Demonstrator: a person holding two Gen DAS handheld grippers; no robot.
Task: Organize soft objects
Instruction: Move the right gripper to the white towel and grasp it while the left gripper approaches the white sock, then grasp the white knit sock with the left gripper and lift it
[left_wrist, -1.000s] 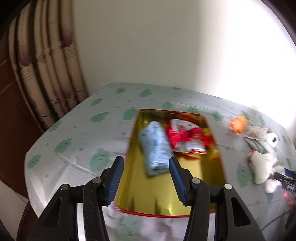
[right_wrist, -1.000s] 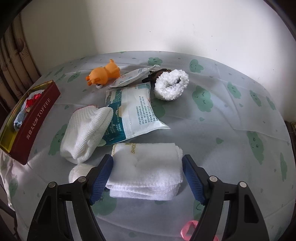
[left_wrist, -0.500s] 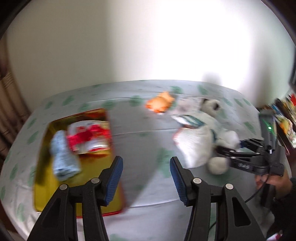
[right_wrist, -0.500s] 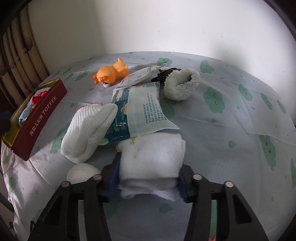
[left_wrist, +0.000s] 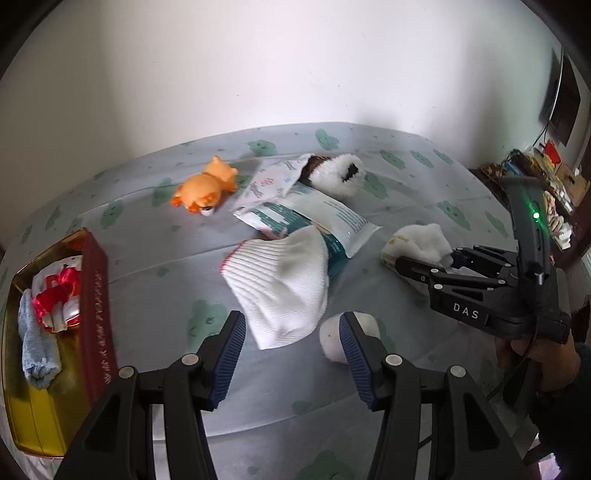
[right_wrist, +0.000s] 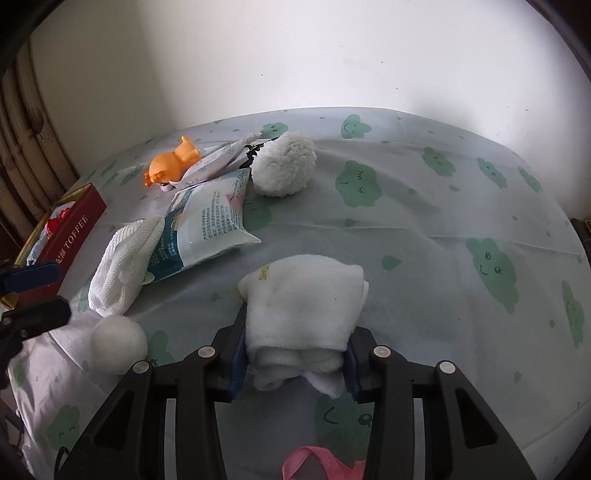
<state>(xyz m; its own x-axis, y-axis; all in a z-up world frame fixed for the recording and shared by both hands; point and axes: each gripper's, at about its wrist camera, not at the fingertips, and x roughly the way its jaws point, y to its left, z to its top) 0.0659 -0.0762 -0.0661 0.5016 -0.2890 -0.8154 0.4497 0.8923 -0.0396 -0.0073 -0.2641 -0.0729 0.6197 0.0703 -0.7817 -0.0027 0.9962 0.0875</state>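
Left tongs wide above the desk, right tongs clamped on a folded towel.

The toffee tin (left_wrist: 96, 314) is cut off at left, a blue cloth (left_wrist: 37, 347) inside; left tongs (left_wrist: 291, 354) gape over the white sock (left_wrist: 284, 288), half hiding a white ball (left_wrist: 330, 338); right tongs (right_wrist: 293, 363) grip the white towel (right_wrist: 306, 299), its lower folds concealed.
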